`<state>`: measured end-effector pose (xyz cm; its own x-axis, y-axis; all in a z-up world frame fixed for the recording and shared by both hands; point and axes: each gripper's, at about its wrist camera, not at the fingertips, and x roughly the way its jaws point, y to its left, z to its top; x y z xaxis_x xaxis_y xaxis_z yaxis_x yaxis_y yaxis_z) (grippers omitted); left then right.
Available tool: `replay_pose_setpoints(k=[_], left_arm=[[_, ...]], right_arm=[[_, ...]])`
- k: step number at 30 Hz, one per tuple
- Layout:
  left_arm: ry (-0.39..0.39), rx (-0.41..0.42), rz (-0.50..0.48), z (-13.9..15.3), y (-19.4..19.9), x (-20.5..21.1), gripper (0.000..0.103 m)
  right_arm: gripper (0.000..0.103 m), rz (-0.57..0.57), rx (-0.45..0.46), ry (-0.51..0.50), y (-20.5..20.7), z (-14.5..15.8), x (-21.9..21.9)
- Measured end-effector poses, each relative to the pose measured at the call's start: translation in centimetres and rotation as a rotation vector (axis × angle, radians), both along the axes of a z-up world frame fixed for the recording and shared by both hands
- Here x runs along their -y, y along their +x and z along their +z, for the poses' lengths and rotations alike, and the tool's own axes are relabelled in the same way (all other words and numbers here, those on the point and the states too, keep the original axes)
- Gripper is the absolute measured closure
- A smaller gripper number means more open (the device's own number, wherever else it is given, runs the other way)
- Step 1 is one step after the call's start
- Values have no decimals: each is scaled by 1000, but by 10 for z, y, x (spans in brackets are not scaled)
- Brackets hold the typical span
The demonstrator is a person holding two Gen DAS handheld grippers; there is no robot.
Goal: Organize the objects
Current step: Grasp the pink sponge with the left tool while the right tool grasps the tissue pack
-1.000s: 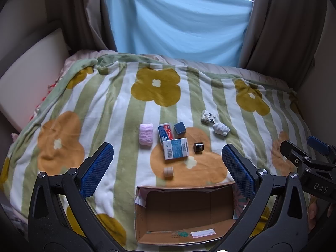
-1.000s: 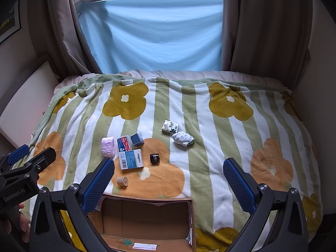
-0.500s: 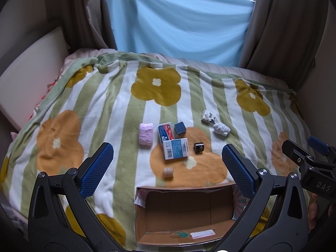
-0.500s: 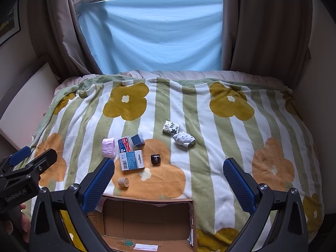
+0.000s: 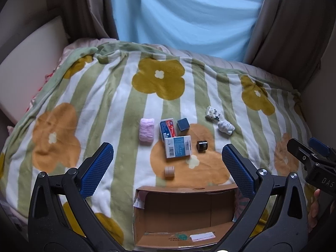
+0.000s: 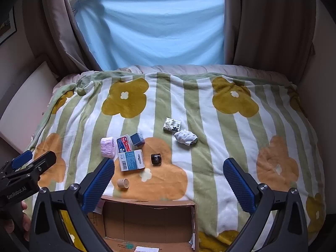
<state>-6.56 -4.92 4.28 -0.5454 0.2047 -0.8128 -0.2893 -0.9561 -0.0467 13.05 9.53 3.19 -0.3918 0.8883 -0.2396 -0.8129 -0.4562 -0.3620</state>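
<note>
Small items lie on a flowered blanket (image 5: 100,105): a pink roll (image 5: 147,131), a red-blue pack (image 5: 168,127), a dark blue cube (image 5: 183,124), a white-blue box (image 5: 177,149), a black jar (image 5: 202,146), a beige tape roll (image 5: 169,171), a patterned packet (image 5: 213,113) and a white sock bundle (image 5: 225,126). An open cardboard box (image 5: 184,212) sits nearest me. My left gripper (image 5: 167,171) is open and empty, above the box's far edge. My right gripper (image 6: 168,182) is open and empty, over the blanket behind the box (image 6: 147,222).
A cream cushion (image 5: 27,63) lines the left side. Brown curtains (image 6: 268,21) and a light blue sheet (image 6: 151,29) hang at the back. A wall stands to the right. The other gripper shows at each view's edge, in the left wrist view (image 5: 315,163).
Both views shifted only slightly; the right gripper edged a little forward. The objects lie as before.
</note>
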Motion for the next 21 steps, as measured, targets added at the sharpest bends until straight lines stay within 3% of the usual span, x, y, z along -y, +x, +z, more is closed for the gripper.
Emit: replay_pose_setpoints(k=[9,21], left_arm=[[-19,80,8,-37,-51,-3,1],[-74,197,41,-126,-138,5,1]], right_arm=[[0,-9,22,-63,-25,13,-48],[0,-64,84,-180,-82,16,-171]])
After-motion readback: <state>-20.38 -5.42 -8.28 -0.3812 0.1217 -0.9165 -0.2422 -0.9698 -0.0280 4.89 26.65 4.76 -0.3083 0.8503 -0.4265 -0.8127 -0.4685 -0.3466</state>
